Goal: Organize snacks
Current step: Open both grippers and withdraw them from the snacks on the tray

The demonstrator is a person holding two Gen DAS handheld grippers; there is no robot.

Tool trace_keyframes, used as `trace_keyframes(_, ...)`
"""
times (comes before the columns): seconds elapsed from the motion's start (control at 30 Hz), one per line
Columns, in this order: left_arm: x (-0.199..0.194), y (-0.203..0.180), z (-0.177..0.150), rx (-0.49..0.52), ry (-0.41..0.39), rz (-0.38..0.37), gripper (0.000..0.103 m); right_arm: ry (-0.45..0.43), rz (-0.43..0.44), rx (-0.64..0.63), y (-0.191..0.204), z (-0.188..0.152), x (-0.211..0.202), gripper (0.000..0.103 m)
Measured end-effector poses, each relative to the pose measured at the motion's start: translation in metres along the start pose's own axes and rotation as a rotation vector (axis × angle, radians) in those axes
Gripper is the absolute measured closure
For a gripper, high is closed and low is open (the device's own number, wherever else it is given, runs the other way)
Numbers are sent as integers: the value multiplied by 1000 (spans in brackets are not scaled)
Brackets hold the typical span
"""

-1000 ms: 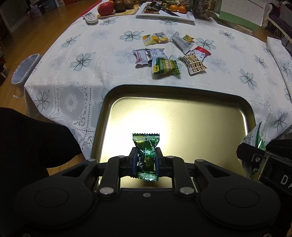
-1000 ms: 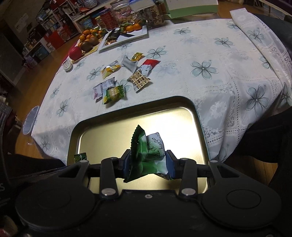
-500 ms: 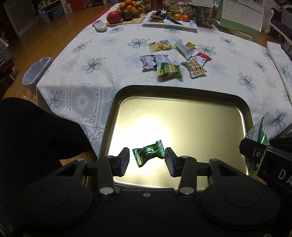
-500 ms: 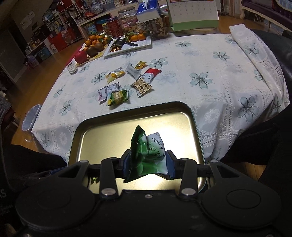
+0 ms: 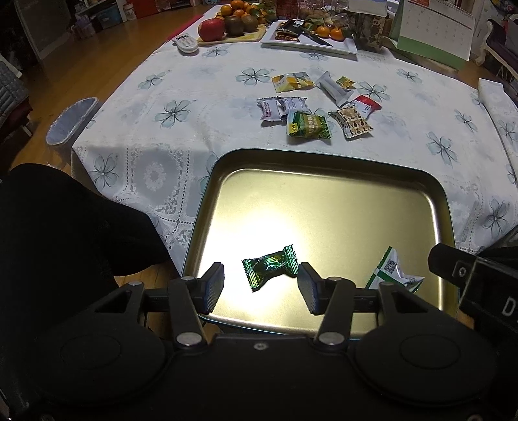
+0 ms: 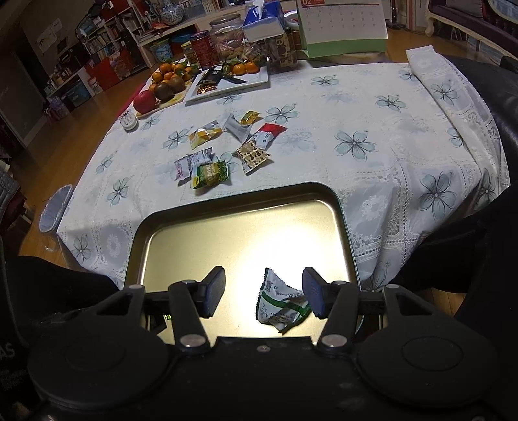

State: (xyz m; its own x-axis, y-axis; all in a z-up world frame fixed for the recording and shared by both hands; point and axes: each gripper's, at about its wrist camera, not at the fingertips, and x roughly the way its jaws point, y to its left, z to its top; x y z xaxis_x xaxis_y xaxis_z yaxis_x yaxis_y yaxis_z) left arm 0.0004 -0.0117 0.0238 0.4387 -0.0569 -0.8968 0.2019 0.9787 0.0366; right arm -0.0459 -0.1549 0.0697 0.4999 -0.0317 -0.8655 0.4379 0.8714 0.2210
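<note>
A gold metal tray [image 5: 323,158] sits at the near edge of the table. A dark green twist-wrapped candy [image 5: 270,267] lies flat on it, between the fingers of my left gripper [image 5: 259,288], whose jaws are opening and touch nothing. A green-and-white packet [image 6: 278,304] lies on the tray [image 6: 239,207] between the fingers of my right gripper [image 6: 264,291], close to the right pad. Those jaws are opening too and do not press on it. The same packet [image 5: 393,272] shows in the left wrist view. Several wrapped snacks [image 5: 307,124] [image 6: 210,173] lie beyond the tray.
A flowered white tablecloth [image 5: 181,110] covers the table. At the far end stand a fruit board [image 6: 162,87], a white plate [image 6: 233,81], jars [image 6: 226,35] and a desk calendar [image 6: 343,29]. A bin [image 5: 71,119] stands on the floor left. Dark-clothed legs [image 5: 64,226] flank the tray.
My left gripper opened and the green candy dropped flat onto the tray. My right gripper then opened and the green-and-white packet fell onto the tray. Both grippers rose a little.
</note>
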Motion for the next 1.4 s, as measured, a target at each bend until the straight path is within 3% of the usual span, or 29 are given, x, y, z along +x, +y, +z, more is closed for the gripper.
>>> trace_keyframes(1.0, 10, 1, -7, 16, 60, -5, 45, 148, -38, 10, -7, 0, 21, 44)
trace_keyframes(1.4, 16, 4, -8, 10, 88, -6, 44, 193, -71, -27, -5, -2, 34, 22)
